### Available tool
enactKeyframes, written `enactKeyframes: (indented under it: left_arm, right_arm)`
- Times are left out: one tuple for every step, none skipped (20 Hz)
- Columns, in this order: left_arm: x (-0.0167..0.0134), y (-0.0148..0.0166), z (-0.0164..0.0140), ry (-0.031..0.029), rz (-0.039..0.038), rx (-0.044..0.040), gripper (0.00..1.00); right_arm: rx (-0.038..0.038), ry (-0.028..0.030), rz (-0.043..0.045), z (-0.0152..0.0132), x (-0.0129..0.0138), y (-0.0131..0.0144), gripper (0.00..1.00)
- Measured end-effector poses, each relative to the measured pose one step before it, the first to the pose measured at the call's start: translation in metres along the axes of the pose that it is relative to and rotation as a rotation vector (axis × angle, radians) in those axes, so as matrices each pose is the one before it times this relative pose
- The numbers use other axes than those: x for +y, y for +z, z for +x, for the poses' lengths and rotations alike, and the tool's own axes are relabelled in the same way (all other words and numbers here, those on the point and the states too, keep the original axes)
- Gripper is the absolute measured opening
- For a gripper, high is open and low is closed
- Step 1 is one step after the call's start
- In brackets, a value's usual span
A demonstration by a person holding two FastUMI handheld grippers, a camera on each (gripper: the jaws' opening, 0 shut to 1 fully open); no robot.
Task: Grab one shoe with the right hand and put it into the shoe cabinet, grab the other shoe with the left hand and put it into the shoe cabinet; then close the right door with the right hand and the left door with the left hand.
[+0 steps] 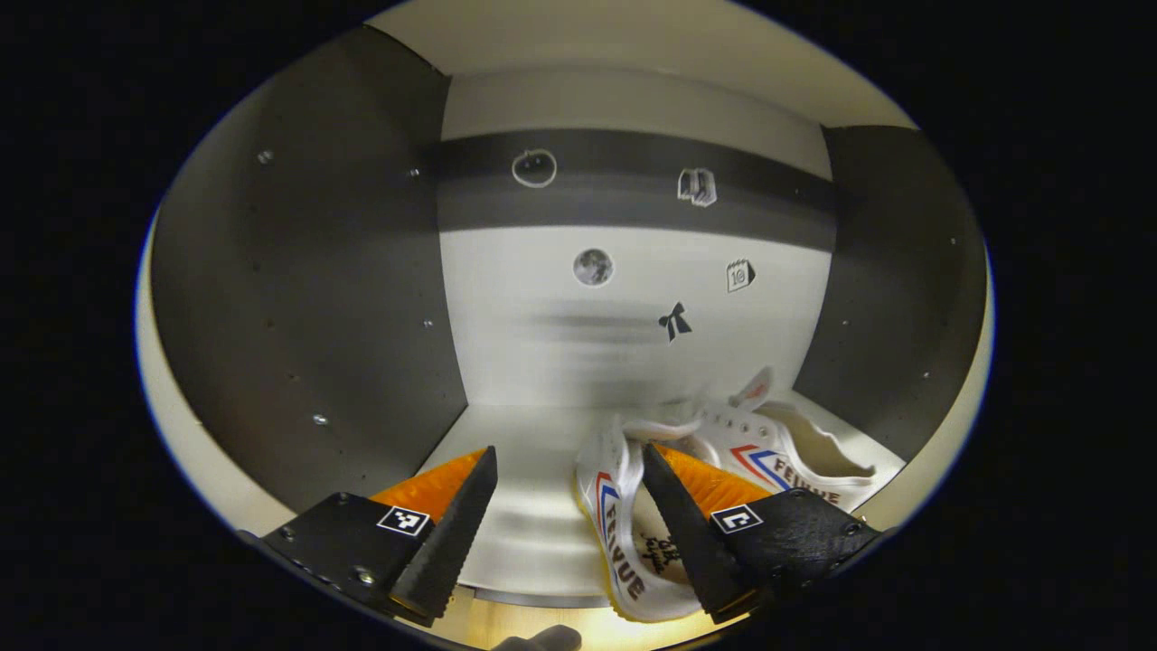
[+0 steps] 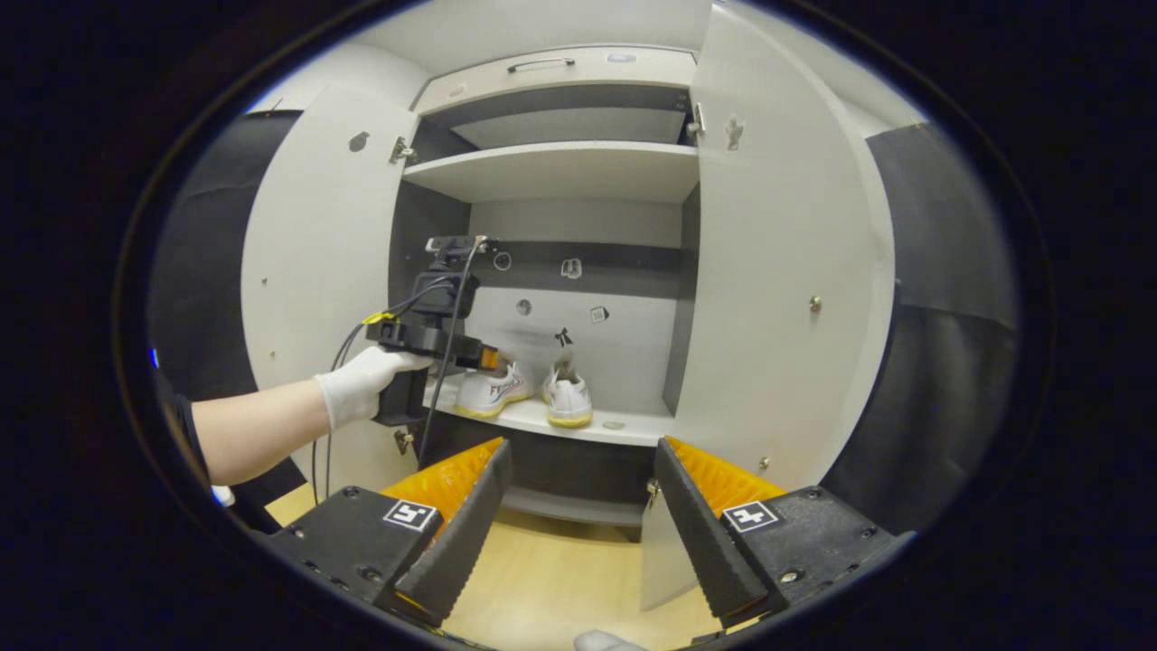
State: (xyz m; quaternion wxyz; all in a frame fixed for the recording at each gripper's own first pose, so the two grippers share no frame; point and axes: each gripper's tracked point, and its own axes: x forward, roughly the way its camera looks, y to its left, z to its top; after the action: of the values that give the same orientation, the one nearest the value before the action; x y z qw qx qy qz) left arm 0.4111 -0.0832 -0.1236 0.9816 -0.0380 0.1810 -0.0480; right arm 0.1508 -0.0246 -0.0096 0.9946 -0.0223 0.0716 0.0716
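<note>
— Shoes? 
— Both white shoes (image 2: 529,391) on the cabinet shelf (image 2: 624,425), mid-frame, doors open.
— Tongs?
— Left tongs (image 1: 569,511) spread wide, empty, beside nearer shoe (image 1: 619,533). Right tongs (image 2: 578,506) wide, empty, lower frame.

shoes (image 2: 529,391) side by side | on cabinet shelf (image 2: 624,427) | between doors

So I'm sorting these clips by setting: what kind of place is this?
It looks like a staged booth set up as a household entryway corner: a pale shoe cabinet with both doors open, two white shoes side by side on its shelf, a wood-look floor, and dark cloth behind.
</note>
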Motion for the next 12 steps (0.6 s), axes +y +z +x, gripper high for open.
enactKeyframes:
  left_arm:
    - [-0.0011,0.0068,-0.01599,-0.00104,0.01,-0.04314,0.97]
    - [-0.00002,0.00938,-0.01874,0.00494,0.01486,-0.04433,0.97]
    - [0.0019,0.00899,-0.01785,0.01051,0.0176,-0.04929,0.97]
    - [-0.00336,0.0071,-0.01724,-0.00416,0.00342,-0.03932,0.97]
    - [-0.00419,0.00427,-0.0193,-0.00754,-0.00405,-0.02796,0.97]
    - [-0.004,0.00429,-0.02003,-0.00699,-0.00309,-0.02801,0.97]
    - [-0.00219,0.00352,-0.02218,-0.0007,0.00062,-0.02428,0.96]
    - [0.00019,0.00419,-0.01847,0.00146,0.00623,-0.0304,0.96]
    - [-0.00127,-0.00008,-0.02078,0.00862,0.00758,-0.02598,0.96]
    - [-0.00236,-0.00025,-0.02087,0.00334,0.00321,-0.02696,0.96]
    - [-0.00064,-0.00309,-0.01886,0.00004,-0.00088,-0.01253,0.96]
    - [-0.00037,-0.00559,-0.01644,-0.00375,-0.00275,-0.00284,0.96]
  right_arm:
    - [-0.00966,-0.00431,0.0015,-0.00149,-0.00064,0.00379,1.0]
    - [-0.01248,-0.00416,-0.00019,-0.00163,-0.00013,0.0028,1.0]
    - [-0.00813,-0.01019,-0.00452,-0.00048,-0.00161,0.00149,1.0]
    - [-0.00007,-0.01019,-0.00304,-0.00193,-0.00275,-0.00149,1.0]
    - [-0.0013,-0.00647,0.00119,-0.00106,-0.00071,0.00007,1.0]
    - [0.0027,-0.00763,0.00459,-0.00226,-0.00124,-0.00114,1.0]
    - [-0.00516,-0.00538,0.00737,-0.00315,0.00007,0.00081,0.99]
    - [-0.00664,-0.00964,0.00396,-0.00324,-0.00069,0.00086,0.99]
    - [-0.00425,-0.00707,-0.00035,-0.00354,-0.00083,0.00051,1.0]
    - [-0.00359,-0.00606,-0.00121,-0.00482,0.00009,-0.00088,0.99]
    - [-0.00314,-0.00759,-0.00095,-0.00554,-0.00013,-0.0002,0.99]
    - [-0.00311,-0.00528,-0.00155,-0.00576,0.0002,-0.00112,0.99]
